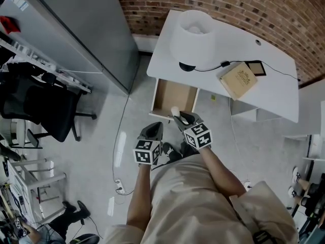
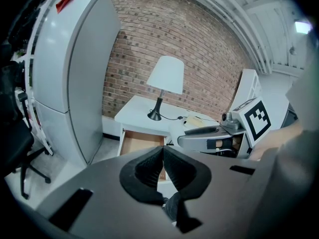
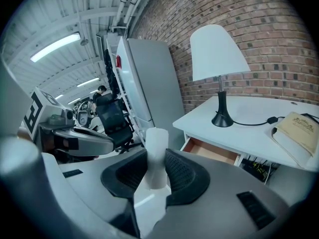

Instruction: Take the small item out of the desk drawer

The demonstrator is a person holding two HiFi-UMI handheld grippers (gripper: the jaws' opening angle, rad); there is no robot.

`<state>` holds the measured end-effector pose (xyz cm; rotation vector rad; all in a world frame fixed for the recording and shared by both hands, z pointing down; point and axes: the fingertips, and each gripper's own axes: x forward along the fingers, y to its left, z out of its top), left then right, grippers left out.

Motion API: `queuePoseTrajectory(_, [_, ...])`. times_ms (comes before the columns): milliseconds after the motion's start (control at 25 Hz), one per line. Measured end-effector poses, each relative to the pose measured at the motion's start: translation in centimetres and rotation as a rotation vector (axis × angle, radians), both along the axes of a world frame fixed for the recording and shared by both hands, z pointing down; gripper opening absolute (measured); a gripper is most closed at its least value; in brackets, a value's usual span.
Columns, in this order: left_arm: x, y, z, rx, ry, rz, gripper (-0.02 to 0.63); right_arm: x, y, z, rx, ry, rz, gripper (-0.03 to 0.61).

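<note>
**White cylinder clear of the drawer: steady the carry**

White and smooth, the small upright cylinder [image 3: 155,153] is pinched between the black ribbed jaws of the right gripper [image 3: 154,169], with its top poking above them. It hangs near the front end of the open light-wood drawer [image 1: 175,94], whose bare floor shows nothing else inside. The left gripper [image 2: 163,159] hovers beside the right one, its jaws pressed together on nothing.

To my eye the taking-out is nearly done, and what counts is the carry. The grip sits on the cylinder's lower half. I would hold the pinch even and keep the piece upright, since a slick round body could pivot or slide if the wrist rolls. Draw it back and up, clear of the drawer front, before turning. If it is to be set down, the bare stretch of the white counter [image 1: 277,88] looks safer than the part by the white-shaded lamp [image 1: 193,32], its black cable [image 1: 205,69] and the tan book [image 1: 238,79].
</note>
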<state>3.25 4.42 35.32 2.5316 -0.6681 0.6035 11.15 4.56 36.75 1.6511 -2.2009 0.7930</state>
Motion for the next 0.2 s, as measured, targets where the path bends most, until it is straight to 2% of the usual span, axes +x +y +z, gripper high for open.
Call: queuePoseTrajectory(200, [0.12, -0.12, -0.12, -0.006, 0.013, -0.006, 0.017, 0.05, -0.11, -0.16, -0.006, 0.008, -0.005, 0.138])
